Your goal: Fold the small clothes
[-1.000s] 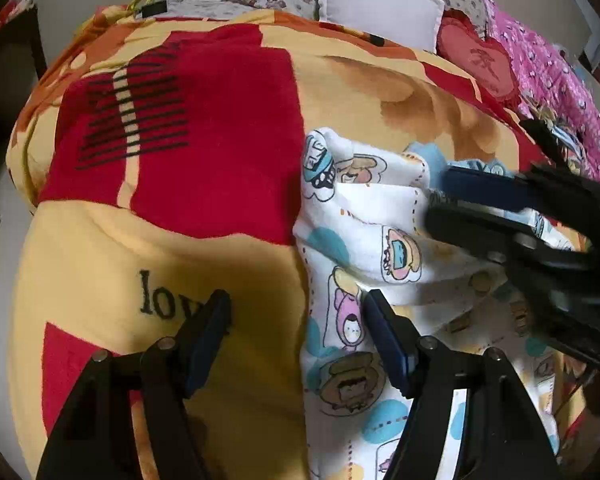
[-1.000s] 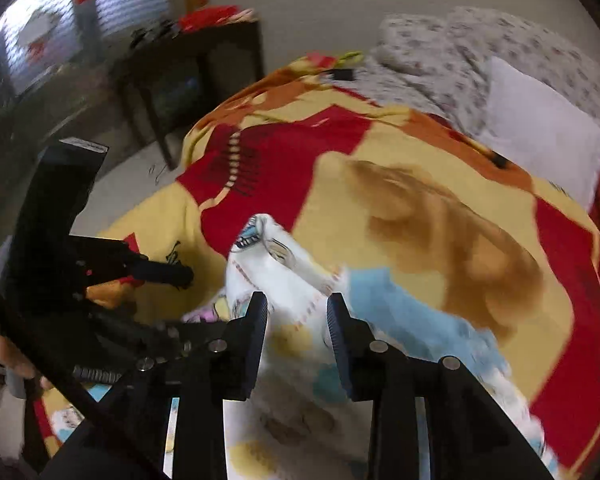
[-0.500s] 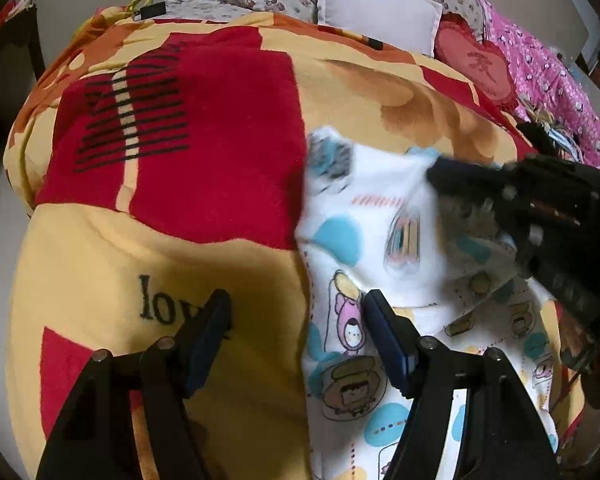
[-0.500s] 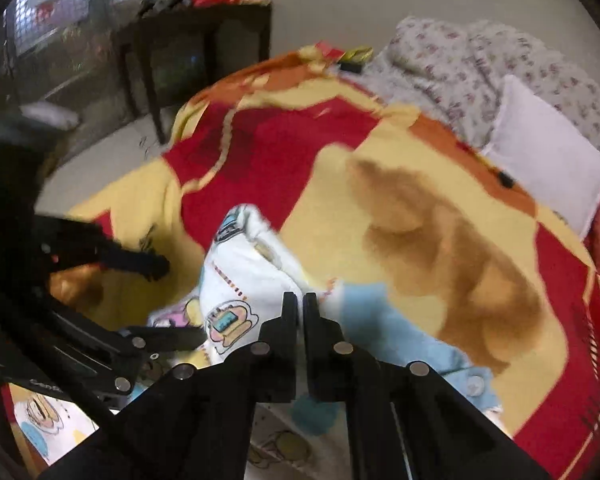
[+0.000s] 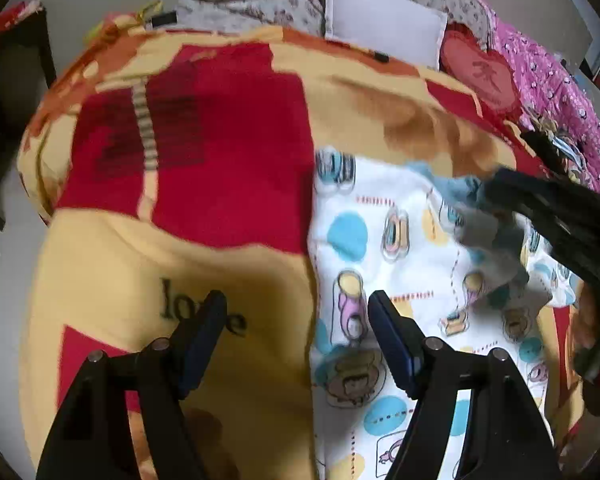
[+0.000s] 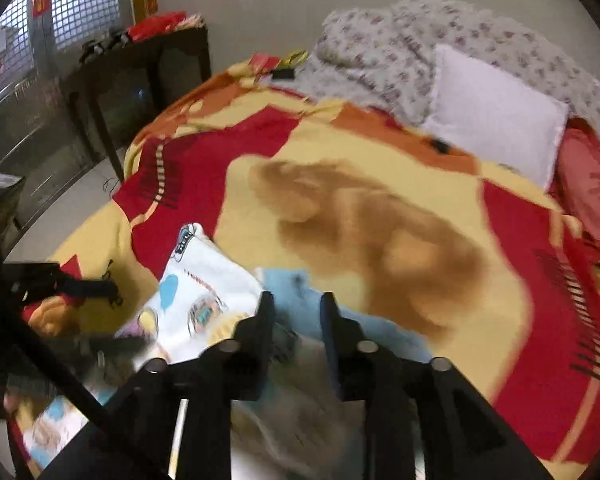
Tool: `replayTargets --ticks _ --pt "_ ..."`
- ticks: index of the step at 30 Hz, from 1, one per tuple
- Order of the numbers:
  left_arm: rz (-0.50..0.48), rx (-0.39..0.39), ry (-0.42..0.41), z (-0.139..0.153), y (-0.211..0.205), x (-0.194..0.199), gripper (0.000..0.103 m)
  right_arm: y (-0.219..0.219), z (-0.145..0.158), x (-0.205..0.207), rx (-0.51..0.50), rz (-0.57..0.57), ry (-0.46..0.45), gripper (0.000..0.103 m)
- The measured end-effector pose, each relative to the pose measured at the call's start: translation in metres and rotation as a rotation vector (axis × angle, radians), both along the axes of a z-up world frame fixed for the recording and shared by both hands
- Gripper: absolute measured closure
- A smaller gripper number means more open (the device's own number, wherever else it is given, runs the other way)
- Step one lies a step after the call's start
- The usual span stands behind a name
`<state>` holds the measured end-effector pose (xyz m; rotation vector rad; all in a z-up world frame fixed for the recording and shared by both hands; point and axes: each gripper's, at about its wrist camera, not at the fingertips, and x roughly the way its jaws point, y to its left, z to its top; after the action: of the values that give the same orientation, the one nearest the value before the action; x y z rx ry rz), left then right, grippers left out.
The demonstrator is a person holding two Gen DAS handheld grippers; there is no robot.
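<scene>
Printed baby garment (image 5: 400,264) lies flat on the blanket (image 5: 228,128), at 3 o'clock in the left view. Left gripper (image 5: 296,340) gapes empty over its left edge; right gripper (image 6: 294,320) part-open, released. Light, limp cloth: pinch at a hem.

The left wrist camera sits just behind the left tongs (image 5: 296,336) and looks down and forward along them, close over the near edge of the bed (image 5: 100,272), towards the pillow (image 5: 384,28) at its far end. The right wrist camera rides behind the right tongs (image 6: 296,316), a little higher, facing across the bed towards the wall, the dark desk (image 6: 140,64) and the window. Both views take in the printed garment (image 5: 380,240), the red-and-yellow blanket (image 5: 228,120) and the pillow. Each camera also catches the other tongs at its edge.
</scene>
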<state>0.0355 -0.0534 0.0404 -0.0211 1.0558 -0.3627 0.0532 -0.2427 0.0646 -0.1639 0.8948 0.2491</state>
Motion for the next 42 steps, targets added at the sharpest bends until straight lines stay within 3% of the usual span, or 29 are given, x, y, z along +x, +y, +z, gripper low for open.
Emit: replayTargets --ticks 3,6,13,17,22,29,31,33,36,42 --pt "0.013 -0.009 -0.007 0.004 -0.007 0.007 0.031 -0.023 0.013 -0.027 0.014 -0.035 0.0 0.077" --pt "0.008 0.002 -0.005 0.001 -0.019 0.014 0.031 -0.033 0.007 -0.045 0.058 -0.028 0.041 0.077" --pt "0.007 0.081 0.013 -0.021 -0.032 0.019 0.029 -0.034 -0.047 -0.034 -0.068 -0.079 0.093 0.077" --pt "0.011 0.076 0.021 -0.016 -0.029 0.013 0.029 -0.046 -0.038 -0.037 0.02 -0.112 0.14 0.074" --pt "-0.007 0.054 -0.024 0.001 -0.036 0.002 0.029 -0.05 -0.013 -0.045 0.068 -0.133 0.066 0.073" --pt "-0.051 0.093 -0.01 -0.01 -0.061 -0.004 0.029 -0.036 -0.036 -0.016 -0.034 -0.085 0.112 0.074" --pt "-0.051 0.094 0.013 -0.017 -0.06 -0.003 0.029 -0.034 -0.039 -0.012 -0.079 -0.064 0.105 0.093" --pt "-0.05 0.079 0.019 -0.02 -0.057 -0.001 0.027 -0.035 -0.037 -0.012 -0.104 -0.06 0.096 0.095" --pt "-0.047 0.086 0.009 -0.022 -0.057 0.0 0.023 -0.043 -0.027 -0.016 -0.078 -0.097 0.046 0.095" --pt "-0.035 0.067 0.026 -0.018 -0.055 -0.002 0.022 -0.052 -0.04 -0.012 -0.019 -0.144 0.074 0.09"
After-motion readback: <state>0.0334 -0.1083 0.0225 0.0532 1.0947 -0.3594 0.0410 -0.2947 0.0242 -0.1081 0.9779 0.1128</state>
